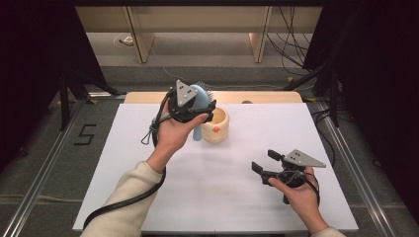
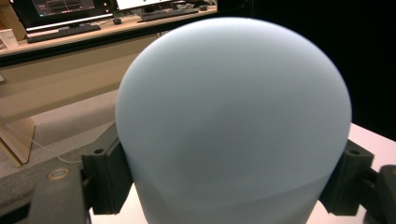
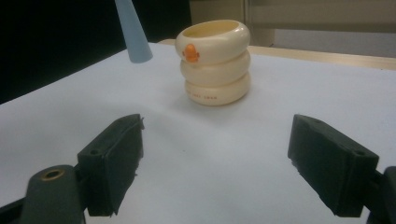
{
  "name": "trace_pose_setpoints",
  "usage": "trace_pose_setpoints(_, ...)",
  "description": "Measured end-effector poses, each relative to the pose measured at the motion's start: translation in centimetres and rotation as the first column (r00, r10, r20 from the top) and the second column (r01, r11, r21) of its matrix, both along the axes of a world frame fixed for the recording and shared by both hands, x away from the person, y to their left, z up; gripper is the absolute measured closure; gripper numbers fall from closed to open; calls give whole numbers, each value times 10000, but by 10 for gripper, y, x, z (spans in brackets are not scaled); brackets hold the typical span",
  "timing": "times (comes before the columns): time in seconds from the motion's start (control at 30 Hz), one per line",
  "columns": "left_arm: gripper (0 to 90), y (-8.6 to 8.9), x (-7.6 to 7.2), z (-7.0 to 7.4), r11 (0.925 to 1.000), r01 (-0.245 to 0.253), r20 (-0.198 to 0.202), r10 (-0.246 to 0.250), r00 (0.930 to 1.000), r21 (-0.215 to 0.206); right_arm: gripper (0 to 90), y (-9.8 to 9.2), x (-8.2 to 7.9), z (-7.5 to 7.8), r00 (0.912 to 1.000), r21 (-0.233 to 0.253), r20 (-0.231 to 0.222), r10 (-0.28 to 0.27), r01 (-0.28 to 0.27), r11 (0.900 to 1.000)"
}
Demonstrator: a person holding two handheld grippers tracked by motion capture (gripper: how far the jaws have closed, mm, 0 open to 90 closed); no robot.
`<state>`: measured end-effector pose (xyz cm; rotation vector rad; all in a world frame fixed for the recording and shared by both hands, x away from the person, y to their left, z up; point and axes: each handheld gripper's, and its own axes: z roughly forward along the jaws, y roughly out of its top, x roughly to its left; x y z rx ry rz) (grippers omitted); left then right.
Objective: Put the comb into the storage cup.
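A light blue hairbrush (image 1: 199, 97) is held head-up above the white tabletop (image 1: 217, 197), and my left gripper (image 1: 193, 110) is shut on its head. In the left gripper view the smooth back of the hairbrush (image 2: 233, 121) sits clamped between both jaws of the left gripper (image 2: 229, 175). Its tapered handle (image 3: 132, 32) hangs down just left of a cream ribbed cup (image 1: 216, 126) with an orange mark. My right gripper (image 1: 265, 160) rests low over the table at the near right, open with nothing in it. From the right gripper (image 3: 229, 163) the cup (image 3: 215, 63) stands straight ahead.
A wooden strip (image 1: 267, 97) borders the table's far edge. Beyond it are desk legs (image 1: 141, 39) and cables (image 1: 291, 49) on the floor. A "5" marker (image 1: 85, 134) lies on the floor at left. Monitors and keyboards (image 2: 65, 30) sit on a desk behind.
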<state>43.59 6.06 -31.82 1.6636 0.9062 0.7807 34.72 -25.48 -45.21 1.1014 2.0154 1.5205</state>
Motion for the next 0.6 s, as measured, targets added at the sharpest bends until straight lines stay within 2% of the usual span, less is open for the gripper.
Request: trace_pose_setpoints(0.6, 198, -6, 10, 10, 10000, -15, 52, 15, 10000, -55, 186, -12, -6, -2, 9998, -55, -22, -180, 180, 9998)
